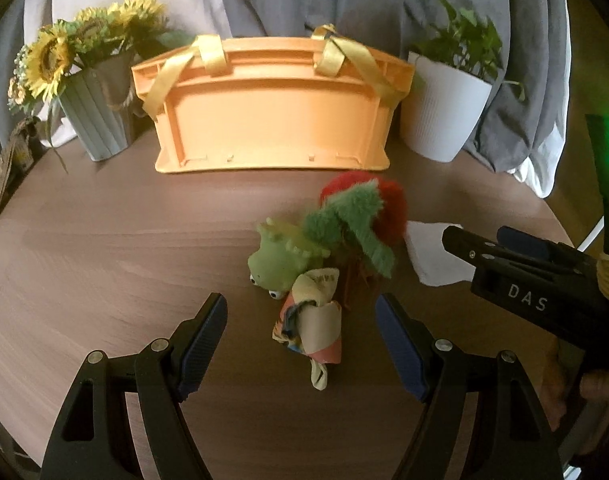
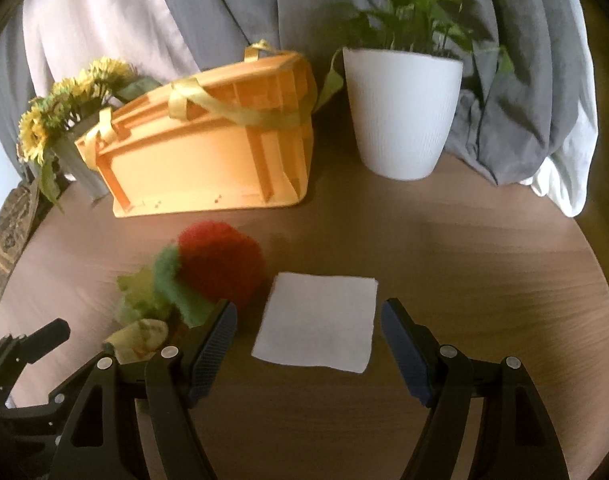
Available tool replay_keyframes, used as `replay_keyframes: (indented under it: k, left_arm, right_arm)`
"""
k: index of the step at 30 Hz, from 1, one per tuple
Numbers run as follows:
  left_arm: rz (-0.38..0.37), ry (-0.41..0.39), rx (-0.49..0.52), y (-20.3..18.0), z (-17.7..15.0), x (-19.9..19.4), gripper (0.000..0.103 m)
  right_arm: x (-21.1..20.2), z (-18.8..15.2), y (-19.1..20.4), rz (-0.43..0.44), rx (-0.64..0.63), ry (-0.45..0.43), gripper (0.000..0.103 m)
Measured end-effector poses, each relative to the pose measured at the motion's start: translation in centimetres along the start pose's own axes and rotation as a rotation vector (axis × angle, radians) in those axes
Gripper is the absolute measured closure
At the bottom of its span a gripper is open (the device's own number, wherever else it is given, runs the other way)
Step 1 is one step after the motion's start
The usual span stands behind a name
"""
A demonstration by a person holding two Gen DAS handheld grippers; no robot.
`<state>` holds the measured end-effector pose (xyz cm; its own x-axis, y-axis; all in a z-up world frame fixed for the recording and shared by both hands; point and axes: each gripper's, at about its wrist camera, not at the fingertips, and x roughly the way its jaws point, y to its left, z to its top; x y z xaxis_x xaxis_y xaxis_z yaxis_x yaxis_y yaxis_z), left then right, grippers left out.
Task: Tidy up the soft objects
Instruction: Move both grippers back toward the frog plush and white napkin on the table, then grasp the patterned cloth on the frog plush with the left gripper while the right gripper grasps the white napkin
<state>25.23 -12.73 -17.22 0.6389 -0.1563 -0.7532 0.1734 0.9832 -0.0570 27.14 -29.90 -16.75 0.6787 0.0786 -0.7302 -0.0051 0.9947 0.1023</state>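
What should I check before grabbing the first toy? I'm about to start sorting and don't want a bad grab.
1. Left gripper open: ok, jaws wide apart.
2. Left gripper lined up on a toy: ok, the cloth toy lies between its fingers.
3. Right gripper open: ok, it frames the white cloth.
4. Toys apart: not ok, the frog, cloth toy and red plush touch in a heap.
5. Bin room: cannot tell, only its outer walls show.
6. Path to bin: ok, bare table in between.
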Motion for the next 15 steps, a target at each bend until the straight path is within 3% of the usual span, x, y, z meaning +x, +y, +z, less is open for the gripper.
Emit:
replay_keyframes:
  k: [8,15]
  left_arm:
    - [0.004,0.031,0.0,-0.3,-0.9,1.9,0.028]
    - [0.005,0.054,-0.007,0.0,-1.3,3.0,0.039]
  right_arm:
    - [2.1,-0.6,-0.4,-0.006,-0.009,0.036,0.028]
    - [3.1,-0.8,-0.2,-0.011,-0.037,0.052,0.032]
